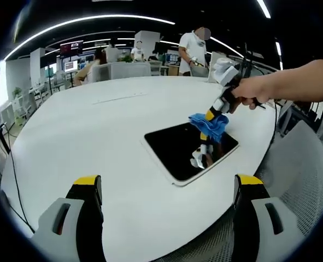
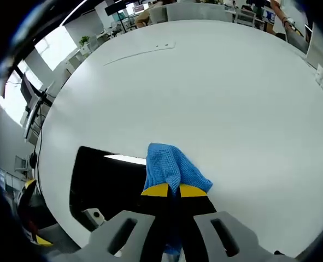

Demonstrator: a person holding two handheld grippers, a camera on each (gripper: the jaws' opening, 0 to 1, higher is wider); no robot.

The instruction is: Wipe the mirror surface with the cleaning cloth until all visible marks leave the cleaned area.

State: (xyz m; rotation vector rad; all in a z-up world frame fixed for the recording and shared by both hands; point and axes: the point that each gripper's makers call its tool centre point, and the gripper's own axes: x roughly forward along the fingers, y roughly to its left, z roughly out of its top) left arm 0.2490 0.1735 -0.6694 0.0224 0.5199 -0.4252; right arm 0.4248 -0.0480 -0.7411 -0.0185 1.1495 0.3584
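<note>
Yellow-tipped jaws of the left gripper [image 1: 169, 188] rise nearest in the left gripper view, at about 7 and 5 o'clock, spread wide apart with nothing between them, hanging over the near edge of the white table [image 1: 95, 131]. Beyond them, slightly toward 1 o'clock of centre, the mirror [image 1: 180, 150] lies flat on the table, a dark rounded rectangle with a pale rim. On its far corner, toward 1 o'clock, the blue cleaning cloth [image 1: 210, 125] is pressed down by the right gripper [image 1: 213, 115], which comes in from 3 o'clock in a person's hand [image 1: 254, 93]. The glass throws back a reflection of that gripper just under the cloth.

From the right gripper view, the right gripper [image 2: 169, 190] has its two yellow tips closed together on the cleaning cloth [image 2: 172, 166], the blue fabric bunching up past them toward 12 o'clock. The cloth sits on the mirror's right edge, partly over the white table [image 2: 205, 82]. The mirror [image 2: 104, 180] spreads dark toward 9 o'clock of the jaws, with a bright strip of light reflected near its upper edge.

Across the room, past the table, a person in a white shirt [image 1: 193, 49] stands at about 12 o'clock, among desks and screens.
</note>
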